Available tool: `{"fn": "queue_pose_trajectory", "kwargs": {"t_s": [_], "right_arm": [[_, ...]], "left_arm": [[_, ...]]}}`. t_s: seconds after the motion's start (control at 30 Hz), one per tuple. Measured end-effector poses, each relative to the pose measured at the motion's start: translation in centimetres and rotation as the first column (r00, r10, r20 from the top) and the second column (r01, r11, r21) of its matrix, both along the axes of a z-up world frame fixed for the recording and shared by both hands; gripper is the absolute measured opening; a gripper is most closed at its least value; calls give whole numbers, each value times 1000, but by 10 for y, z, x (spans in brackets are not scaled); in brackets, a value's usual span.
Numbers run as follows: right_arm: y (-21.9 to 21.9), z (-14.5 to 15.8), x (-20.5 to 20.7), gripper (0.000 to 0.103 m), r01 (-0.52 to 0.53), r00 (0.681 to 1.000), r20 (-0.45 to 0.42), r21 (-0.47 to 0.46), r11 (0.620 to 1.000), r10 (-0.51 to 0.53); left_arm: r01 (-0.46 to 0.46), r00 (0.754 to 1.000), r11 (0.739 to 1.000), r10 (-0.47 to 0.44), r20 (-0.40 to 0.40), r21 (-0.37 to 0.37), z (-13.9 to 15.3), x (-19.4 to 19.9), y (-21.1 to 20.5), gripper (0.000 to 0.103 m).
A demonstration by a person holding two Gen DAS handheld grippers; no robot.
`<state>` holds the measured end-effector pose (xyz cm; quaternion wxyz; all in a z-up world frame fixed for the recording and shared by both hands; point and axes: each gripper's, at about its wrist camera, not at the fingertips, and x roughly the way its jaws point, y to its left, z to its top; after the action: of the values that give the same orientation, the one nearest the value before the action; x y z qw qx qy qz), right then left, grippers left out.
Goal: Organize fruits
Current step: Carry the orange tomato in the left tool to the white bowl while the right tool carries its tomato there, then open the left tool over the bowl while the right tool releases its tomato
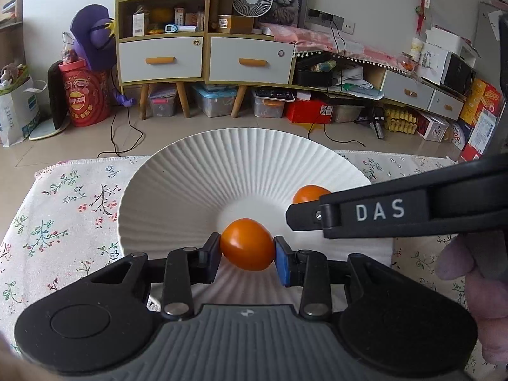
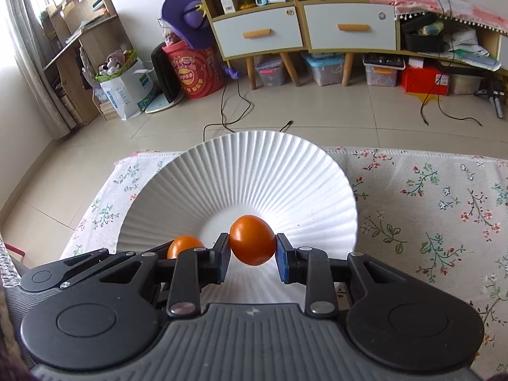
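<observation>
Ahead of me a beige tiled floor runs to a white wall lined with wooden cabinets with white drawers, storage boxes underneath, and daylight through a curtained window on the left.

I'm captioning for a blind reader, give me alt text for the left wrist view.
The left gripper pinches an orange tomato over a ribbed white plate on a floral tablecloth. The right gripper reaches in beside it, half hiding a second orange tomato.
</observation>
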<state>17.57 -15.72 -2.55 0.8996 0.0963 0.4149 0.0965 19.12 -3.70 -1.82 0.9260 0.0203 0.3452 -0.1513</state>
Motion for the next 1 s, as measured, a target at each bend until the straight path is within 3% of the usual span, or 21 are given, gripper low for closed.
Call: {"fn": "queue_pose_trajectory", "kwargs": {"t_s": [0.47, 0.57, 0.73, 0.9, 1.0], "right_arm": [[-1, 1, 0, 28, -22, 1000, 5, 16, 1000, 21], [0, 5, -2, 29, -31, 999, 13, 12, 999, 31], [-3, 20, -11, 45, -32, 999, 35, 10, 999, 31], [-8, 32, -22, 57, -4, 999, 53, 19, 1000, 3], [-9, 37, -29, 61, 6, 998, 59, 19, 1000, -7]], "left_arm": [[14, 1000, 999, -13, -7, 38, -1, 6, -6, 35], [13, 1000, 999, -12, -10, 45, 1, 4, -6, 42], [4, 1000, 999, -4, -13, 42, 7, -5, -1, 55], [-15, 1000, 999, 16, -10, 29, 17, -15, 5, 62], [-34, 999, 999, 34, -9, 18, 23, -23, 7, 76]]}}
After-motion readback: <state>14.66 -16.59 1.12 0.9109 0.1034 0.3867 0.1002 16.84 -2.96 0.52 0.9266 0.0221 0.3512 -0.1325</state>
